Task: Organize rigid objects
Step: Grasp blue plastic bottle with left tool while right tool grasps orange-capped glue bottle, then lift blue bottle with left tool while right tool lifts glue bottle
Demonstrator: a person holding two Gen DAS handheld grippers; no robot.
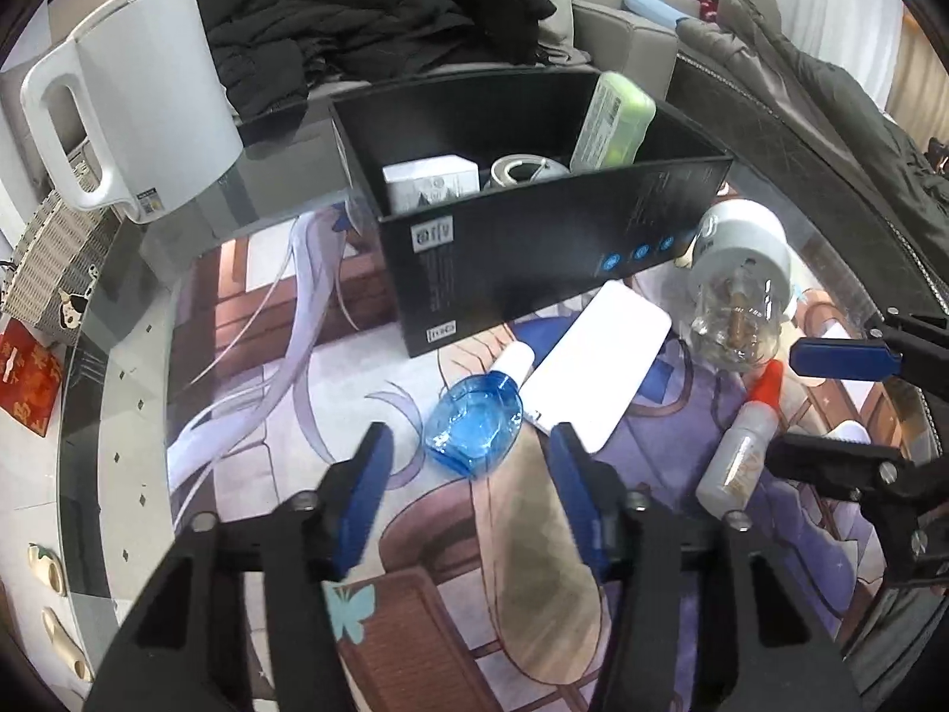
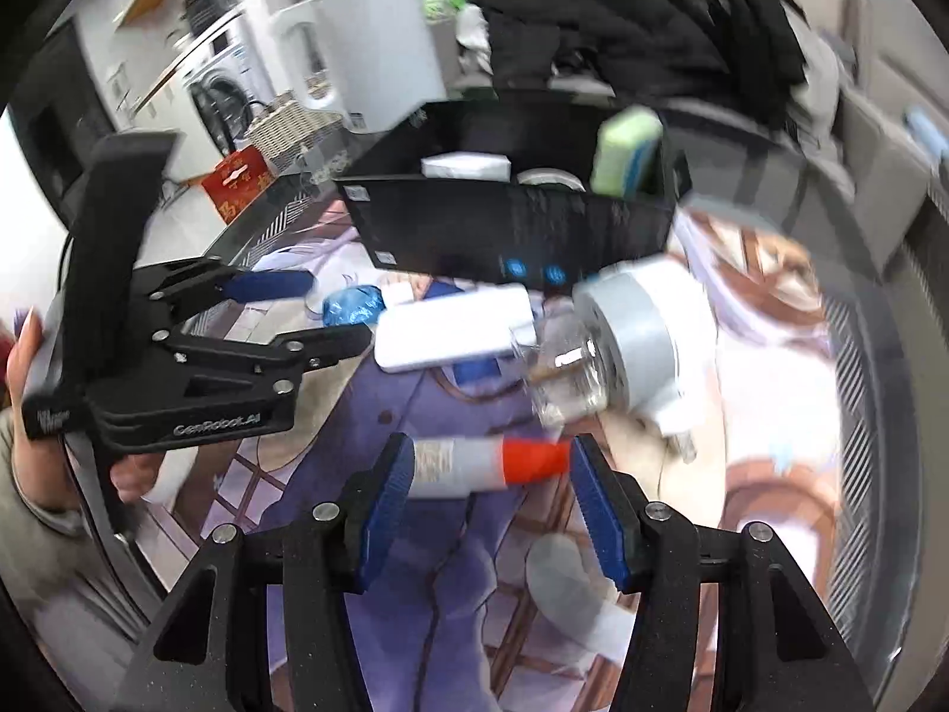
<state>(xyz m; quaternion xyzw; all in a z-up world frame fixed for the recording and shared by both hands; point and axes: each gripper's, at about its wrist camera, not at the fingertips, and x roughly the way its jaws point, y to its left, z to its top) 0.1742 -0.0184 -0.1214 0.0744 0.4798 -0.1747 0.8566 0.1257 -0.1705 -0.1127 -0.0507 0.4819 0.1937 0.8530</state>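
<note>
A clear blue bottle (image 1: 474, 427) with a white cap lies on the printed mat, its lower part between the tips of my left gripper (image 1: 470, 432), whose jaws stand apart from it on both sides. Beside it is a flat white power bank (image 1: 599, 356). A white bottle with a red cap (image 2: 474, 463) lies crosswise between the blue pads of my right gripper (image 2: 492, 445); I see no pad pressing on it. A glass bulb with a grey-white base (image 1: 741, 273) lies behind it. The black box (image 1: 534, 237) holds a white carton, a round grey item and a green case (image 1: 614, 118).
A white kettle (image 1: 136, 101) stands at the back left on the glass tabletop. Black jackets (image 1: 368, 18) are piled on the sofa behind the box. A red packet (image 1: 26, 380) and a woven basket (image 1: 53, 261) lie at the left edge. A hand (image 2: 24, 344) holds the left gripper.
</note>
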